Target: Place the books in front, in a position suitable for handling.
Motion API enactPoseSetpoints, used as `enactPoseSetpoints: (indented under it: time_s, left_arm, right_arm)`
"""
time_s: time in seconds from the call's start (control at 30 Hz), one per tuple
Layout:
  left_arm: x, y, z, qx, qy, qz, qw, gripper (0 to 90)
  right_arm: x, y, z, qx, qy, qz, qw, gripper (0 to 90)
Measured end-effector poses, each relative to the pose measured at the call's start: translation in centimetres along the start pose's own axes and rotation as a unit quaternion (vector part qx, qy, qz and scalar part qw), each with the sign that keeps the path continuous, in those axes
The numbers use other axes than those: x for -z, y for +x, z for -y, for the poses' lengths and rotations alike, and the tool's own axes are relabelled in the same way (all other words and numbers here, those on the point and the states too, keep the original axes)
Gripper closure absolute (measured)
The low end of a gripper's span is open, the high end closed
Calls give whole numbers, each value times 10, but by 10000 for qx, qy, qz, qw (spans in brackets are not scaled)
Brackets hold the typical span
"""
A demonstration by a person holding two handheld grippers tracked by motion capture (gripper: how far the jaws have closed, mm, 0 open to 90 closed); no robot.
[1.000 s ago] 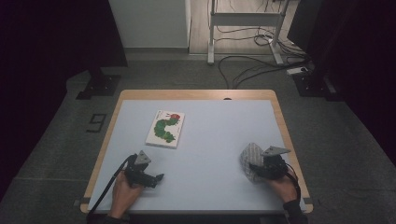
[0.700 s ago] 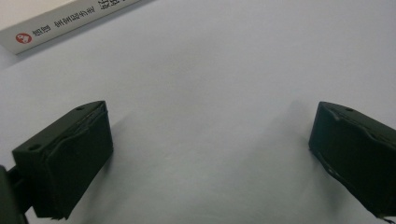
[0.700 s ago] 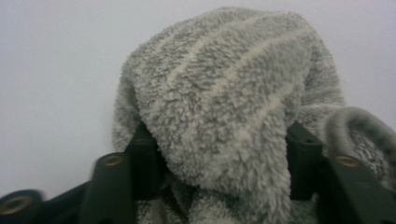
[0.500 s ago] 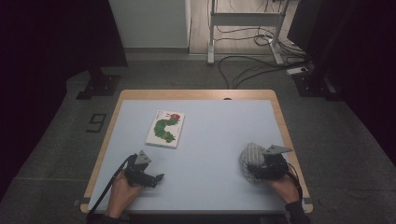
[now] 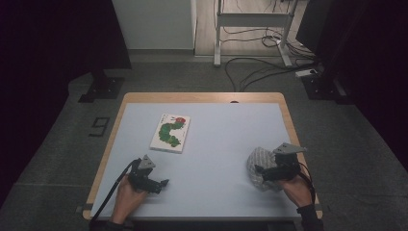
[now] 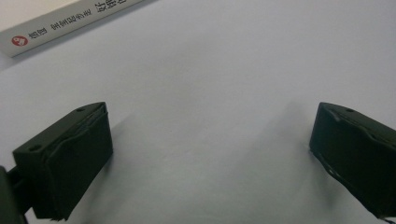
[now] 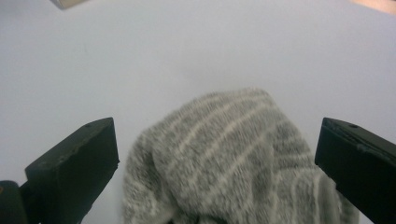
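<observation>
Surface (image 5: 216, 144): pale blue-grey top, matte and smooth, with a light wood border. It carries everything below.

Picture book (image 5: 170, 133): flat, stiff, glossy white cover with a green caterpillar. It lies ahead of the left gripper (image 5: 161, 183), well apart from its fingers; its spine edge (image 6: 60, 23) shows at the top of the left gripper view.

Cloth (image 7: 233, 158): grey knit with thin pale stripes, fuzzy pile, bunched in a soft rounded heap. It sits on the surface directly between the fingers of the right gripper (image 7: 217, 163), apart from both pads. In the high view the cloth (image 5: 260, 166) lies just ahead of that gripper.

Handling judgement: light, limp, compressible, not fragile and not slippery. It should deform under a pinch, so take the raised fold at the top of the heap, where there is the most bulk.

Fingers: right pair spread wide, straddling the cloth and gripping nothing. Left pair also wide, with bare surface between them.
</observation>
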State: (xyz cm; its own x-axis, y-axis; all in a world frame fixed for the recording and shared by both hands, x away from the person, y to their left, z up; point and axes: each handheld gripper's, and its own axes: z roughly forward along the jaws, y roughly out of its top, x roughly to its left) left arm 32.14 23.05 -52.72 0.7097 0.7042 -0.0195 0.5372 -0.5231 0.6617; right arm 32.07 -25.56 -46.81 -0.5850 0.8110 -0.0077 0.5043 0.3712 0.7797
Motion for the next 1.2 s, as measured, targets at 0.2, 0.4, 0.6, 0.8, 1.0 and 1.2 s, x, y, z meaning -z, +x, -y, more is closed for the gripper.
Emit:
enactPoseSetpoints:
  time_s: [0.2,0.4,0.6,0.8,1.0,1.2]
  left_arm:
    - [10,11,-5,15,-63,-152,9999,0]
    - [23,32,-15,32,-155,-451,9989,0]
    - [28,53,-29,113,-153,-452,9988,0]
    - [20,64,-46,57,-75,-448,9990,0]
    - [7,71,-61,-86,58,-428,9990,0]
    - [-10,76,-64,-128,176,-356,9991,0]
  right_arm:
    - [-5,9,-11,82,-25,-243,9997,0]
    - [-14,23,-20,188,-121,-415,9989,0]
    - [-25,36,-29,309,-202,-551,9978,0]
    - [-39,54,-41,453,-277,-739,9959,0]
    - [-63,71,-53,673,-241,-838,9939,0]
    - [-81,83,-59,729,-227,-920,9928,0]
